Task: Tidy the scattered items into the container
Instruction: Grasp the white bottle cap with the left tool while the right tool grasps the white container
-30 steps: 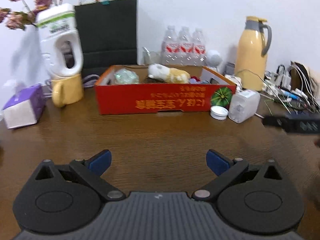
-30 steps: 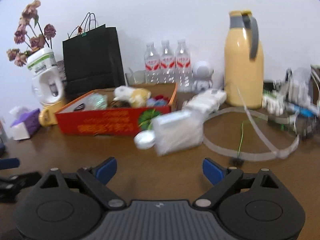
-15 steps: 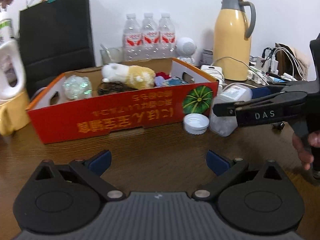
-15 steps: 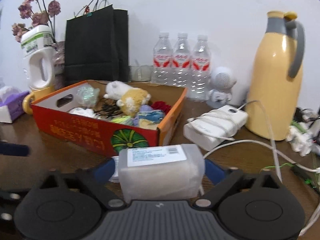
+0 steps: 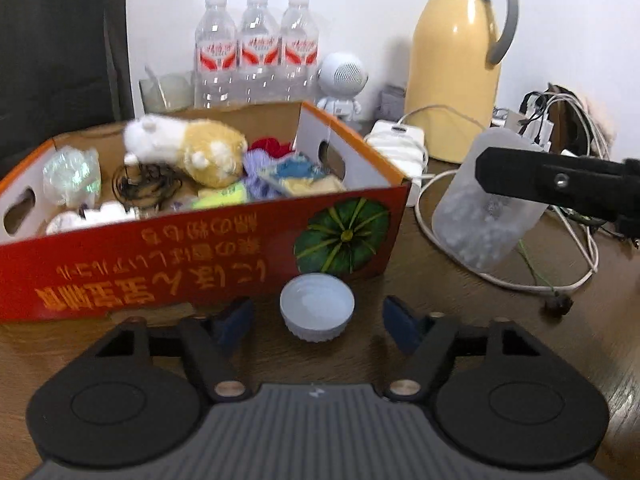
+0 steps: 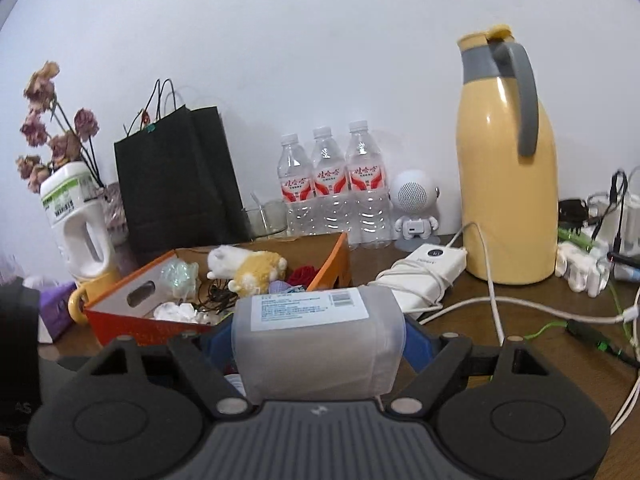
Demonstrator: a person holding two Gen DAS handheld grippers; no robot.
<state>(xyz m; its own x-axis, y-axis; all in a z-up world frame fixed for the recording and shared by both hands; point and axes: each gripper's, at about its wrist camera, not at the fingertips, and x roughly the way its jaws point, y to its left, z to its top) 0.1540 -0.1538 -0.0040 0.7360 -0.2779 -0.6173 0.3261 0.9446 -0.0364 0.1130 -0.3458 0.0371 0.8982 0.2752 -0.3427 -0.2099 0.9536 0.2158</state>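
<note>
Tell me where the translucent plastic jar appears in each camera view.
Left wrist view: translucent plastic jar at the right, lifted, held by the right gripper.
Right wrist view: jar at the lower centre, between that gripper's pads.
Shared landmark: the yellow thermos jug.

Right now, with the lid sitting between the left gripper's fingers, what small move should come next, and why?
Probably finish closing the left gripper on the white lid. Its jaws are closing, the lid lies on the table between them, and gaps still show on both sides, so the pads are not yet pressing. The red box stands just behind it. The right gripper already holds the translucent jar.
</note>
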